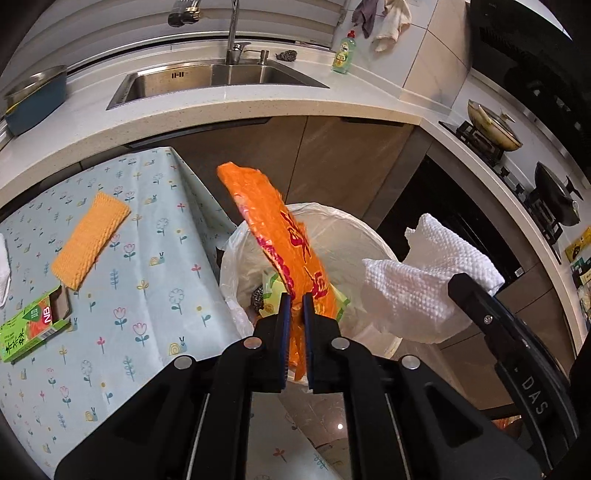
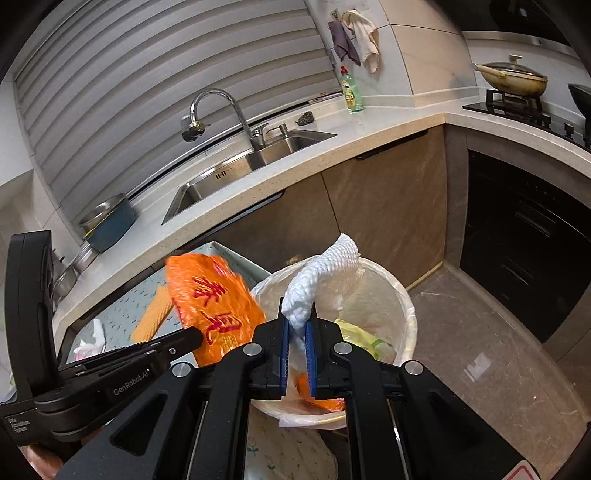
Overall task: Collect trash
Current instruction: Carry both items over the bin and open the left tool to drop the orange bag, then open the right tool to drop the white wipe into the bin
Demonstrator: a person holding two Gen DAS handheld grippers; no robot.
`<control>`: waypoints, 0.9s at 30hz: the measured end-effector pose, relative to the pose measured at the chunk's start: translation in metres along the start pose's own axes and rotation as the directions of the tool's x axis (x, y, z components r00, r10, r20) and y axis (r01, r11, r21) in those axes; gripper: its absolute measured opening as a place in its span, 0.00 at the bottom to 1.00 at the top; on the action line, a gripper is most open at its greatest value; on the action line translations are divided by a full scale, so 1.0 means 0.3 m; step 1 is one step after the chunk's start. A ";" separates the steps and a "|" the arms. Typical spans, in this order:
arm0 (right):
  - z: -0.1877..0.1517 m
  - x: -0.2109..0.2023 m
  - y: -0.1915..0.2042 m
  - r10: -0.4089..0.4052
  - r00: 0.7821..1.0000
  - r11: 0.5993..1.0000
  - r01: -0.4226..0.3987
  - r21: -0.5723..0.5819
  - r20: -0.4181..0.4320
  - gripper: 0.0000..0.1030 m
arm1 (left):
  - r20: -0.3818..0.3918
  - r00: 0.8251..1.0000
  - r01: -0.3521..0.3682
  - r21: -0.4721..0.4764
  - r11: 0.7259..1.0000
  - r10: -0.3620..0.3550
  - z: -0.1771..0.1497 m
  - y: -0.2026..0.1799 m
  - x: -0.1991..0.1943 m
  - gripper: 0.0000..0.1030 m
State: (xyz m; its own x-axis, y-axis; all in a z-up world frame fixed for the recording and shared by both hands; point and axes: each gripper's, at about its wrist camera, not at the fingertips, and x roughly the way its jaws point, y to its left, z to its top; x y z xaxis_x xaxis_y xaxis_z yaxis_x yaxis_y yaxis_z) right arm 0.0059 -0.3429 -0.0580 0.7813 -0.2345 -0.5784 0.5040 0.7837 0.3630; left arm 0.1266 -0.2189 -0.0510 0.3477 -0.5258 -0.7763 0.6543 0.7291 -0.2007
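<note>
My left gripper (image 1: 294, 301) is shut on an orange plastic wrapper (image 1: 269, 225) with red print and holds it above the white-lined trash bin (image 1: 369, 236). My right gripper (image 2: 297, 325) is shut on a white paper towel (image 2: 325, 269) over the same bin (image 2: 402, 299). The wrapper also shows in the right wrist view (image 2: 214, 299), with the left gripper (image 2: 192, 338) beside it. The paper towel shows in the left wrist view (image 1: 424, 284) over the bin's right side. The bin holds other trash (image 1: 267, 291). An orange sponge cloth (image 1: 88, 240), a green box (image 1: 29, 328) and a white tissue (image 1: 3, 266) lie on the table.
The table with a flowered cloth (image 1: 147, 288) stands left of the bin. Behind runs a counter with a sink (image 1: 207, 79), a tap (image 1: 234, 33), a soap bottle (image 1: 344, 53) and a metal bowl (image 1: 37, 92). A stove with pans (image 1: 495, 129) is at the right. Wooden cabinet doors (image 2: 388, 206) are behind the bin.
</note>
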 end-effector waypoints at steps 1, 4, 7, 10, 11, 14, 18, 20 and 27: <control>0.001 0.000 -0.006 -0.002 1.000 1.000 0.002 0.001 -0.001 0.08 | 0.004 1.000 -0.003 0.001 1.000 0.003 0.001 -0.007 0.005 0.08; 0.002 0.002 -0.021 -0.005 1.000 1.000 0.005 0.003 -0.004 0.08 | 0.016 1.000 -0.008 0.002 1.000 0.008 0.007 -0.017 0.008 0.09; 0.004 0.006 -0.027 -0.001 1.000 1.000 0.001 0.004 -0.006 0.08 | 0.022 1.000 -0.011 -0.007 1.000 0.011 0.013 -0.010 0.006 0.16; 0.009 0.017 -0.022 0.005 1.000 1.000 -0.005 -0.002 -0.011 0.08 | 0.032 0.999 -0.021 -0.018 1.000 0.022 0.017 0.003 0.000 0.22; 0.009 0.020 -0.020 0.007 1.000 1.000 -0.007 -0.004 -0.012 0.08 | 0.036 0.999 -0.027 -0.020 0.999 0.027 0.019 0.007 -0.002 0.23; 0.006 0.034 -0.008 0.014 1.000 1.000 -0.014 -0.008 -0.019 0.08 | 0.042 0.998 -0.041 -0.029 0.999 0.042 0.020 0.024 -0.008 0.25; 0.002 0.056 0.004 0.022 0.999 1.000 -0.022 -0.010 -0.031 0.08 | 0.051 0.996 -0.068 -0.038 0.997 0.069 0.013 0.049 -0.019 0.27; -0.002 0.066 0.013 0.024 0.999 1.000 -0.025 -0.012 -0.038 0.09 | 0.059 0.995 -0.076 -0.048 0.996 0.079 0.009 0.067 -0.029 0.31; 0.000 0.097 0.058 0.031 0.998 0.999 -0.033 -0.035 -0.052 0.12 | 0.074 0.991 -0.105 -0.071 0.992 0.110 0.005 0.118 -0.055 0.34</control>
State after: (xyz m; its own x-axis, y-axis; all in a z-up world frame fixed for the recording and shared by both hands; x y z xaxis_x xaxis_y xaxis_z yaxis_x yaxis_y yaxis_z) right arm 0.0376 -0.3361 -0.0685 0.7763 -0.1802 -0.6040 0.4649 0.8109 0.3555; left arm 0.1450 -0.1851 -0.0444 0.4660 -0.4733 -0.7475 0.5651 0.8093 -0.1603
